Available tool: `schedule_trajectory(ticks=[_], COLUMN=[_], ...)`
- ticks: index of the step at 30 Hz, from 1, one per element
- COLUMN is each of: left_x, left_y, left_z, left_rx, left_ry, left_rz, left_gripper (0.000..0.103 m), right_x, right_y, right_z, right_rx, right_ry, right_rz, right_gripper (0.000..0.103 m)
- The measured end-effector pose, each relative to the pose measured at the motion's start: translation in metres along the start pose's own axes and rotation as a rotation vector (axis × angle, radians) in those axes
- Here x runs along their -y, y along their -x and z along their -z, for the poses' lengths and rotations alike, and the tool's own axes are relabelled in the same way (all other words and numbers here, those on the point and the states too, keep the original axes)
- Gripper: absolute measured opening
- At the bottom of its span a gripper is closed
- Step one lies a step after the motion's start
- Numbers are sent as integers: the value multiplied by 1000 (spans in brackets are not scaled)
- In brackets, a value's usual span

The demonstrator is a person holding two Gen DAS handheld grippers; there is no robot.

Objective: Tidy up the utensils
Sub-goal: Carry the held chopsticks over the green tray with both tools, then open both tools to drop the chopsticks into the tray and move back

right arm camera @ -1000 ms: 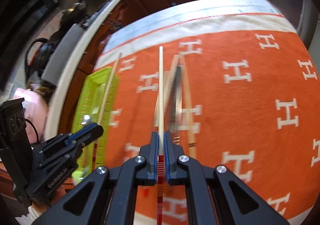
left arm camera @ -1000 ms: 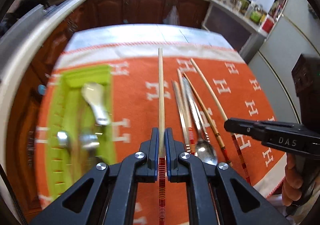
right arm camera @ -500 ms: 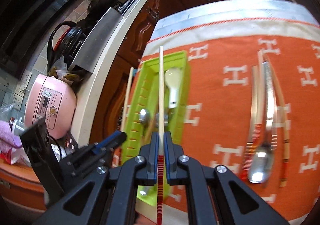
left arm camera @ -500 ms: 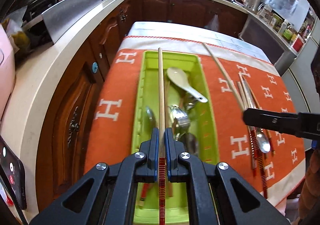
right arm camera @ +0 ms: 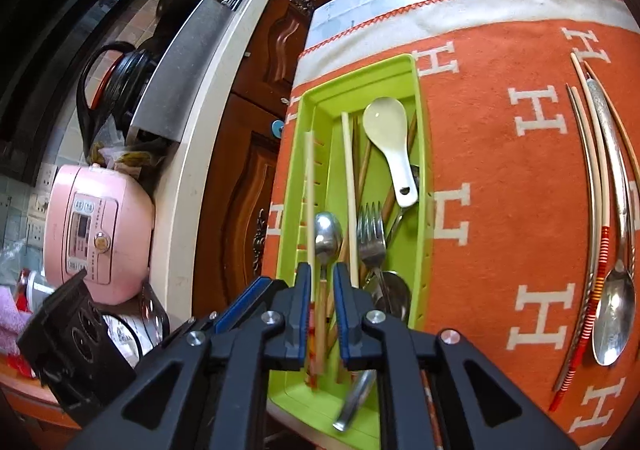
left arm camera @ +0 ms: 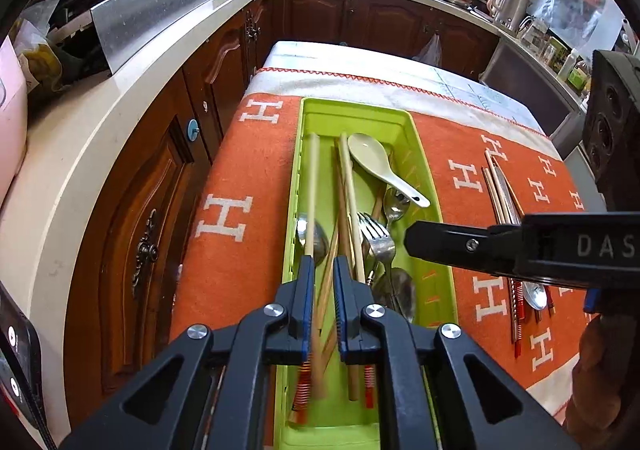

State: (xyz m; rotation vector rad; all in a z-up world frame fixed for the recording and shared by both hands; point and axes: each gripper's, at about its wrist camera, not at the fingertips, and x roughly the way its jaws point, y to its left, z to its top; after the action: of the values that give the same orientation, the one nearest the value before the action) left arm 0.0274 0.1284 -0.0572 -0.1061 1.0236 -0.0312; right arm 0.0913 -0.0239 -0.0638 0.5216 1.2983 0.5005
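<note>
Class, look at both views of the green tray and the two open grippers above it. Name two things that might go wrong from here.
1. The chopsticks lie crossed over fork and spoons in the green tray, so the pile may jam.
2. The left gripper and right gripper hang close over the tray; their fingers might collide.

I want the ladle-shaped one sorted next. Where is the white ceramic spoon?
The white ceramic spoon lies in the far half of the green tray, bowl farthest away, handle reaching toward the fork.
</note>
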Motion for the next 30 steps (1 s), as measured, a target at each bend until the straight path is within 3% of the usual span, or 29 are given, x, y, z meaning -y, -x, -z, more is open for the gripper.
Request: schedule_trajectory(ticks=[5, 7, 16, 23, 30], left_x=[0, 0, 16, 46, 96], left_y=[8, 14, 48, 68, 73], left_z=[4, 7, 20, 28, 24], left_rx=[-1, 6, 27, 33, 44], left_ry=[19, 37, 56, 46, -52], left_rz=[-11, -10, -80, -76, -38], left_gripper=[9, 14, 19, 22, 22], right_x=[6, 11, 34, 55, 78], right_y=[13, 20, 63, 111, 157], right_z=[5, 7, 20, 31, 47], right_rx=[17, 20, 68, 131, 249], right_ry=[34, 47, 93, 107, 129], right_rz=[20, 26, 40, 50, 163], right_gripper=[12, 12, 12, 12, 12])
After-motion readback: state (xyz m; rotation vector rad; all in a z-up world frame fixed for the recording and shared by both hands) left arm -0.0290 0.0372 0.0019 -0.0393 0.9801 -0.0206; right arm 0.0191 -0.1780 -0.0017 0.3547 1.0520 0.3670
